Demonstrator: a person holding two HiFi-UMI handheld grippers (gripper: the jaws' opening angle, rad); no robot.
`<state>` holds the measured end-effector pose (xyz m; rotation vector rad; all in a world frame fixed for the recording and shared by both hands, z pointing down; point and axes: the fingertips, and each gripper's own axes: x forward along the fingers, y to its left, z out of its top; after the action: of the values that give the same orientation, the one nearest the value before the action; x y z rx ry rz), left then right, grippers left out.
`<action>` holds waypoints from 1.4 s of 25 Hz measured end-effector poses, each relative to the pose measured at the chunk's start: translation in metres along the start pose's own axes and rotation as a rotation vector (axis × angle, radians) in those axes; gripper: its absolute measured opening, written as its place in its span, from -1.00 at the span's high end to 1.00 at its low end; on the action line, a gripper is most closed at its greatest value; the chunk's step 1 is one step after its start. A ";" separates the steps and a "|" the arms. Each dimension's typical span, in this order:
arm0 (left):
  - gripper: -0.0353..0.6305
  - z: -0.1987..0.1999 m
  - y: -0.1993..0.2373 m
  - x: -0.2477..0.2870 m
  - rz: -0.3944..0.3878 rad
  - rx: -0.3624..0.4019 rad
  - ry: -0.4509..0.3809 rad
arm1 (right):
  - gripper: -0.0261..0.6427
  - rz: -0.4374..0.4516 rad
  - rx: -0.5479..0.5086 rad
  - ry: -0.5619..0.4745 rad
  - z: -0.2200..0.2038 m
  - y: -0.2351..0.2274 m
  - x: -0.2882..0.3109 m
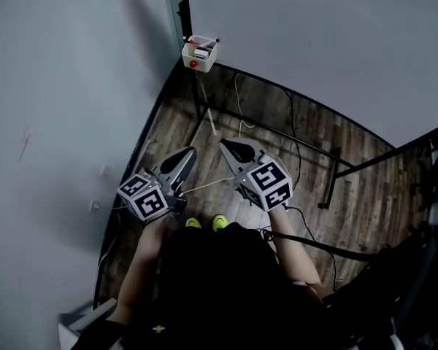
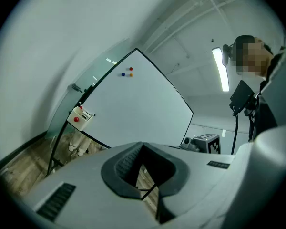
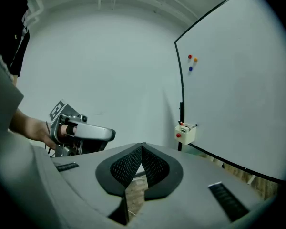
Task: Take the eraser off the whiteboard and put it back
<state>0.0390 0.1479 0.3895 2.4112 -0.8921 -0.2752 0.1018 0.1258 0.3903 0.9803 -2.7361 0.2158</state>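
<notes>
The whiteboard [image 1: 336,42] stands ahead on a black frame, its face bare except for small magnets [image 2: 127,72]. A white holder box [image 1: 199,57] with a red dot hangs at its lower left corner and holds markers and small items; I cannot pick out the eraser for sure. Both grippers are held close to the body, well short of the board. My left gripper [image 1: 190,152] is shut and empty. Beside it, my right gripper [image 1: 224,144] is shut with nothing between its pads. The holder box [image 3: 186,133] lies beyond the right gripper [image 3: 142,146].
A pale wall [image 1: 58,86] runs along the left. The board's black stand legs [image 1: 328,188] and white cables [image 1: 241,122] lie on the wooden floor [image 1: 277,122]. The person's yellow-green shoes [image 1: 204,223] show below the grippers.
</notes>
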 end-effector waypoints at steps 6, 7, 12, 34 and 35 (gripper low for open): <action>0.85 -0.002 0.001 0.001 0.021 -0.020 -0.011 | 0.93 0.012 0.015 0.020 -0.011 -0.005 -0.005; 0.85 -0.002 0.000 0.002 0.025 -0.022 -0.012 | 0.93 0.014 0.018 0.026 -0.013 -0.005 -0.006; 0.85 0.000 0.001 0.004 0.033 -0.019 -0.013 | 0.93 -0.005 0.028 0.029 -0.017 -0.016 -0.009; 0.85 0.038 0.068 0.025 -0.001 -0.019 -0.013 | 0.93 -0.040 0.024 0.065 -0.001 -0.038 0.070; 0.85 0.042 0.072 0.027 -0.003 -0.014 -0.011 | 0.93 -0.042 0.024 0.065 0.001 -0.040 0.076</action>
<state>0.0051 0.0673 0.3949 2.4006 -0.8891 -0.2948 0.0705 0.0491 0.4115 1.0175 -2.6581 0.2691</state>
